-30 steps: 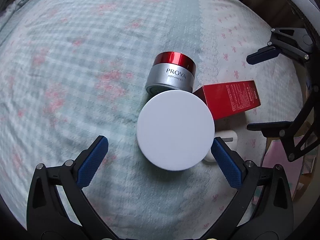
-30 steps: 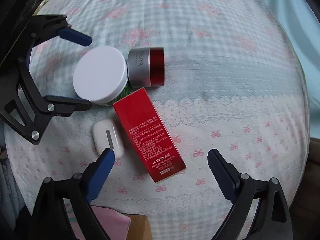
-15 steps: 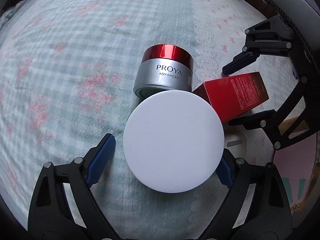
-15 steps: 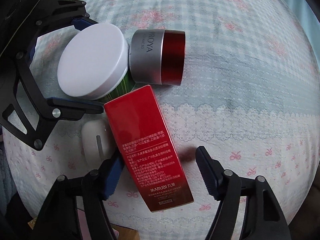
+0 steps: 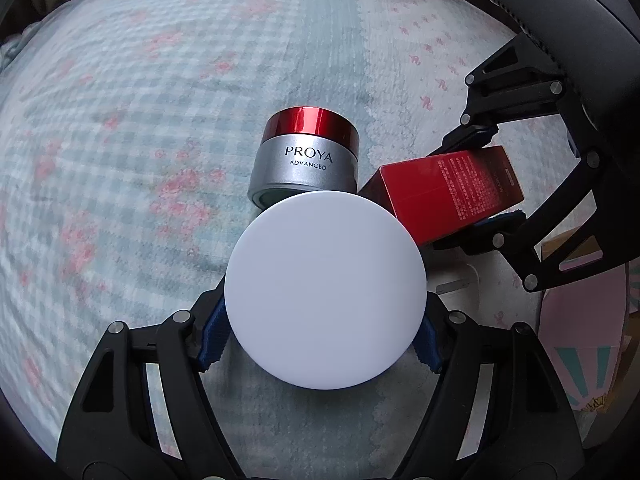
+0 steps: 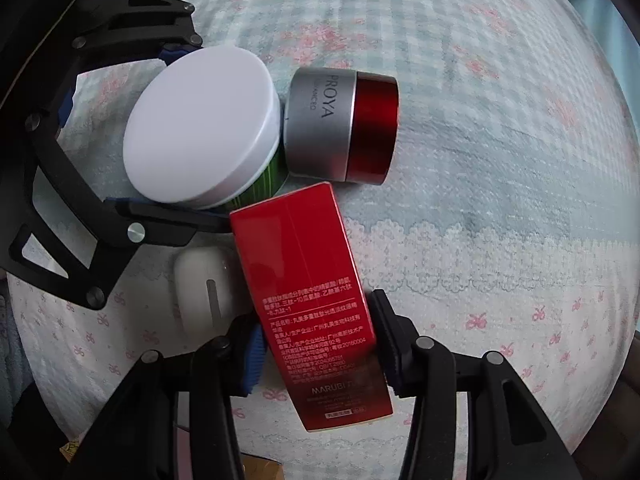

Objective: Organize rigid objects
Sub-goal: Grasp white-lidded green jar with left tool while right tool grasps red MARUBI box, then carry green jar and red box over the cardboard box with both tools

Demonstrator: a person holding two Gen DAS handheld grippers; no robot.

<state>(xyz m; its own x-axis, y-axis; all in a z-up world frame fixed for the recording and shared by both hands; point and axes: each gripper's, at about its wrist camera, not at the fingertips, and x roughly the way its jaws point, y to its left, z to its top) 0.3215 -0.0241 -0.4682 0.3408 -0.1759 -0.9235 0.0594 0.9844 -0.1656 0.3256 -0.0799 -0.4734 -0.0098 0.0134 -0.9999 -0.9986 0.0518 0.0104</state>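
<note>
A round jar with a flat white lid (image 5: pixel 324 292) stands on the checked bedspread (image 5: pixel 140 140). My left gripper (image 5: pixel 320 340) straddles it; its jaws are closing and the blue pads (image 5: pixel 212 336) touch the jar's sides under the lid rim. A red MARUBI box (image 6: pixel 308 280) lies flat beside the jar, and my right gripper (image 6: pixel 316 344) is shut on its near half from above. A silver PROYA jar with a red cap (image 6: pixel 340 128) lies on its side, touching both. In the left wrist view the red box (image 5: pixel 448 188) sits between the right gripper's fingers.
A white earbud case (image 6: pixel 202 284) lies between the two grippers, close to the red box's left side. A pink carton (image 5: pixel 580 320) shows past the bed's edge at the right. Open bedspread stretches left of and beyond the jars.
Both grippers sank towards the bed and closed. The left jaws came in from wide apart onto the white-lidded jar. The right jaws closed onto the red box.
</note>
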